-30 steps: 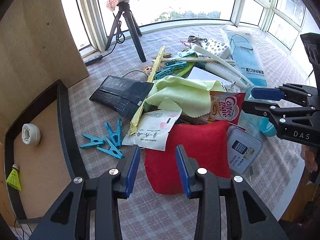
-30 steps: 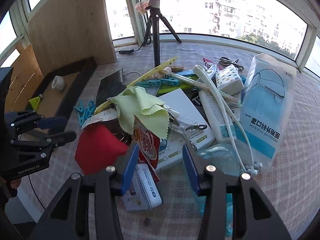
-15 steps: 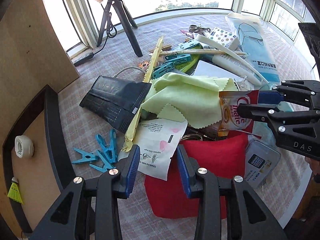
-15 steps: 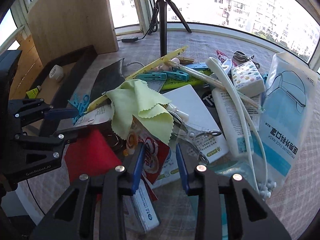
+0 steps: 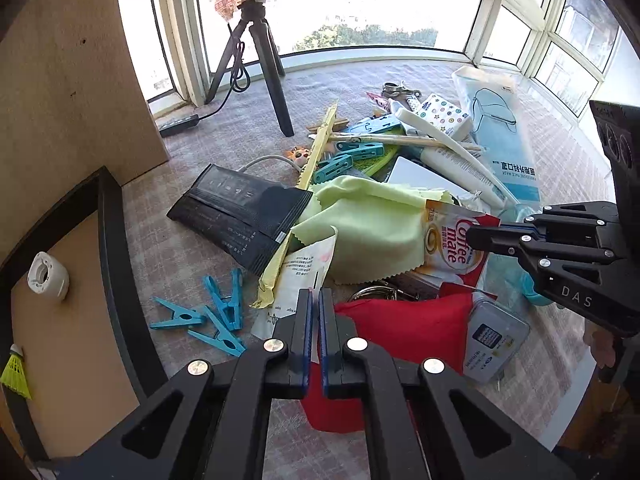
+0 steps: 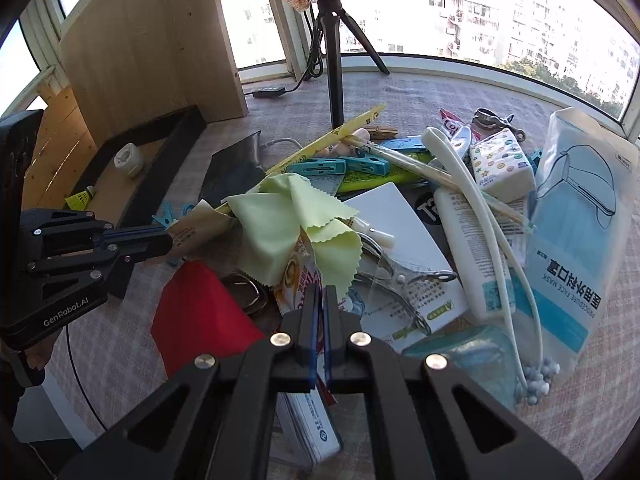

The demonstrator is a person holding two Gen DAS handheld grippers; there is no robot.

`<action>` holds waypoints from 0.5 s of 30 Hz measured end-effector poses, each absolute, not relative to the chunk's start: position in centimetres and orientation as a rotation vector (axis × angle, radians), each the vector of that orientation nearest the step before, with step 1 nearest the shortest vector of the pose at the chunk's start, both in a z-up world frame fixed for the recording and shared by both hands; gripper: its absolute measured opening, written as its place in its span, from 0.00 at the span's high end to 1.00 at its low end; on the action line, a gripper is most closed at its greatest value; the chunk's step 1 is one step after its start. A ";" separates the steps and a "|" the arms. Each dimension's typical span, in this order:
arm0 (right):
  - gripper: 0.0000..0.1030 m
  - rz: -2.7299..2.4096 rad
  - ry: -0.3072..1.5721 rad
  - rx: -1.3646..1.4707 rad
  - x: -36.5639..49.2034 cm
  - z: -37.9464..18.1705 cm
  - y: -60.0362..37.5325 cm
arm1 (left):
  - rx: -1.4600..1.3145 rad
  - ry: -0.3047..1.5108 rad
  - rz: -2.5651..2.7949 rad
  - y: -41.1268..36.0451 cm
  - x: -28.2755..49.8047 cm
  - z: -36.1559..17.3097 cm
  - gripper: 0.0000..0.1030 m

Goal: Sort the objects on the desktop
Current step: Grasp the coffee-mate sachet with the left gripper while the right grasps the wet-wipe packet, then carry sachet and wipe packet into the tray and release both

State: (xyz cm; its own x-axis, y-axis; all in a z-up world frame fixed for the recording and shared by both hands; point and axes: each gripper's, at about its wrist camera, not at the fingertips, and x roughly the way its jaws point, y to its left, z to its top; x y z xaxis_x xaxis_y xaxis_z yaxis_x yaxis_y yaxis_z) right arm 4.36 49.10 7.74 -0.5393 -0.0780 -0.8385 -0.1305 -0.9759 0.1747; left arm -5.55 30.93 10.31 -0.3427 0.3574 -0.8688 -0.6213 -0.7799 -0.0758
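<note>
A pile of desktop things lies on the checked tablecloth. My left gripper [image 5: 315, 294] is shut on the lower edge of a white printed paper packet [image 5: 308, 264], just left of a red cloth [image 5: 404, 328]. In the right wrist view the left gripper [image 6: 166, 240] pinches that packet [image 6: 200, 224] at its tip. My right gripper [image 6: 320, 290] is shut on a red and white Coffee mate sachet [image 6: 300, 276], which stands tilted under a pale green cloth [image 6: 280, 220]. From the left wrist view the right gripper [image 5: 474, 236] grips the sachet [image 5: 448, 240] at its right edge.
A black foil packet [image 5: 240, 212] and several blue clothes pegs [image 5: 216, 316] lie left of the pile. A black-rimmed tray [image 5: 116, 264] holds a tape roll [image 5: 48, 276] and a shuttlecock [image 5: 14, 372]. A face mask pack [image 6: 576, 232], a tin [image 5: 492, 336] and a tripod [image 5: 264, 52] surround it.
Both grippers have gone from open to shut. The left one came forward onto the white packet; the right one closed on the Coffee mate sachet, which now stands more upright.
</note>
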 end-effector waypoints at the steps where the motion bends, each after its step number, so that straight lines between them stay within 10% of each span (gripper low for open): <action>1: 0.99 2.714 0.349 -1.488 4.5 7.9 49.1 | -1.284 0.343 2.149 30.6 -5.6 10.7 0.98; 15: 0.99 2.783 0.517 -1.320 7.3 12.3 48.5 | -1.223 0.152 2.220 25.4 -4.0 14.7 1.00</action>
State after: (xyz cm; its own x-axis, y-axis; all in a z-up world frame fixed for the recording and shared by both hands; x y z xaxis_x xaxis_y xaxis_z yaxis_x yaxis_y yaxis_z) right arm 7.32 48.51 12.27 -0.6427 -0.1235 -0.7561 -0.1565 -0.9449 0.2874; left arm -4.03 25.41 14.71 -0.4010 0.4428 -0.8020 -0.5478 -0.8176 -0.1775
